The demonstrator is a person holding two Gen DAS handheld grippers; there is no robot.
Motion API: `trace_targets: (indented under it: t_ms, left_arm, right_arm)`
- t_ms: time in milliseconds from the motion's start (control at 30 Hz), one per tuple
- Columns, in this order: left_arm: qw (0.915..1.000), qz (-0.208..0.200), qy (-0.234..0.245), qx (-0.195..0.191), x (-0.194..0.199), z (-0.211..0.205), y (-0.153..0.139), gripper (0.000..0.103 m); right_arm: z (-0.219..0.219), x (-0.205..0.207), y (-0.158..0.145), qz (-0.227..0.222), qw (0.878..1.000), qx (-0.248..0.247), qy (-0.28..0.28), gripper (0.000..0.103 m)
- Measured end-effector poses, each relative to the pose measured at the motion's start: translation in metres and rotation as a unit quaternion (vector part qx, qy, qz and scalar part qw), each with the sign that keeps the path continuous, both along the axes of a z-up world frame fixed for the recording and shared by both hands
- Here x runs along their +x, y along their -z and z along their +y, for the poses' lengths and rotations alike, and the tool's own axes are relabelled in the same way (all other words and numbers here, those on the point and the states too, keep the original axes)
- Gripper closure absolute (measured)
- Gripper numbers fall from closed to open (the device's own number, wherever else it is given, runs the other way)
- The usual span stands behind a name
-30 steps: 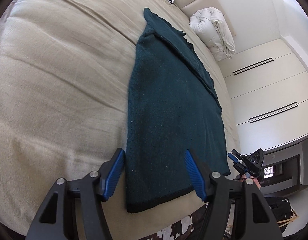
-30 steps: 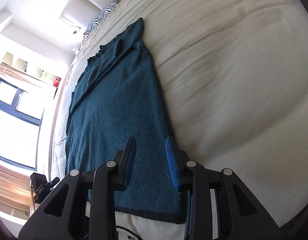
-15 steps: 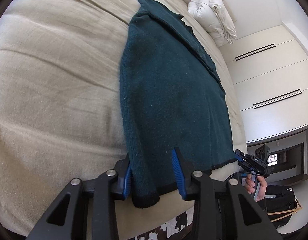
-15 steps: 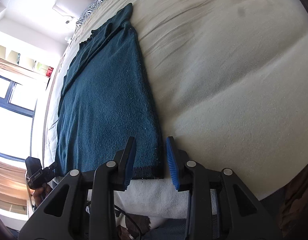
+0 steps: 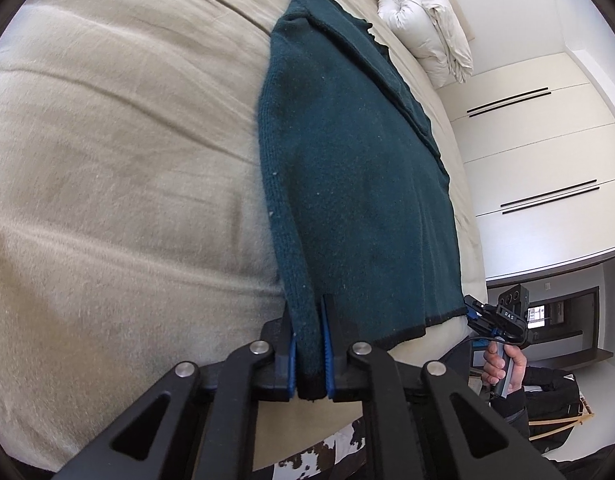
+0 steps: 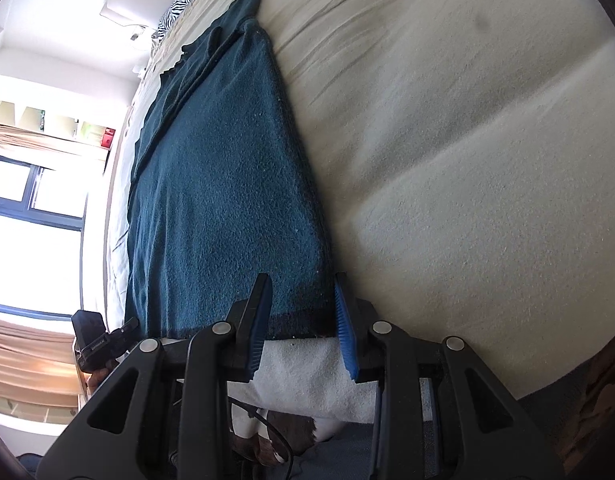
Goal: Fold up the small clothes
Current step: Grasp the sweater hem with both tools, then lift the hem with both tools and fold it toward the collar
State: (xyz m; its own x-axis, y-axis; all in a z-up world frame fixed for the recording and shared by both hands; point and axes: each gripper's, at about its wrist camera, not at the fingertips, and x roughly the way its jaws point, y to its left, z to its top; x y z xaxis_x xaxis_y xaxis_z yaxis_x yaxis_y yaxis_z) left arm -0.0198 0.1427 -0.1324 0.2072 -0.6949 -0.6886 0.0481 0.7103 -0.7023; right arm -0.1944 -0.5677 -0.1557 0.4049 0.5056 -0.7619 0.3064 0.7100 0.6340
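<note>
Risk, left grip: left gripper [image 5: 310, 350] holds only the thin black hem band at one near corner; a quick lift could, I judge, slip the knit out of the pads.
Risk, right side: right gripper [image 6: 301, 328] is not clamped yet; if the left lifts alone, the hem will likely skew and the fold will go crooked.
Risk, bite depth: jaws closing too low at the right corner could pinch the bed cover [image 6: 467, 184] along with the knit.
Left jaws: closed tight on the garment corner, dark fabric filling the whole gap between the blue pads [image 5: 327, 344], hem edge bunched just behind them.
Right jaws: parted wide, straddling the other near corner; hem band lies between the pads; contact with the fabric cannot be told, nothing gripped.
Garment: teal sweater [image 5: 347, 168], lying flat on the bed, running straight ahead of both jaws, near hem at the bed's edge, collar end far ahead.
Beyond left jaws: right gripper visible off to the right side, at the far end of the hem.
Far ahead: rolled white duvet [image 5: 427, 48] past the collar; white wardrobe doors [image 5: 547, 152] to the right.
</note>
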Motion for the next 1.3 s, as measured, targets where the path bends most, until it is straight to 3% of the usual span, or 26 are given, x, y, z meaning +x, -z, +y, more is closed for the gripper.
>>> trace_targets:
  t_ms: [133, 200, 300, 467, 700, 1033, 1300]
  left_arm:
    - [1.0, -0.001, -0.001, -0.005, -0.002, 0.002, -0.001, 0.095]
    - [1.0, -0.003, -0.001, -0.005, -0.002, 0.001, -0.003, 0.096]
    - [0.9999, -0.006, -0.004, -0.012, -0.002, 0.002, -0.007, 0.096]
    - [0.999, -0.015, -0.012, -0.04, -0.003, 0.006, -0.02, 0.097]
    - [0.9929, -0.036, -0.036, -0.107, 0.006, 0.013, -0.046, 0.097]
    - [0.9766, -0.056, -0.074, -0.194, 0.033, 0.022, -0.073, 0.097]
    - [0.9624, -0.058, -0.112, -0.24, 0.076, 0.03, -0.082, 0.097]
  right_arm:
    - [0.0, -0.002, 0.0, -0.008, 1.0, 0.0, -0.006, 0.076]
    - [0.002, -0.002, 0.0, -0.008, 1.0, -0.007, -0.008, 0.092]
    - [0.002, -0.004, 0.0, -0.012, 1.0, -0.012, -0.004, 0.096]
    - [0.005, -0.007, -0.012, -0.031, 0.999, -0.019, 0.001, 0.096]
    - [0.003, 0.002, -0.04, -0.072, 0.997, 0.016, 0.011, 0.096]
    - [0.0, 0.049, -0.071, -0.126, 0.989, 0.071, 0.033, 0.096]
    - [-0.007, 0.105, -0.092, -0.155, 0.984, 0.073, 0.055, 0.096]
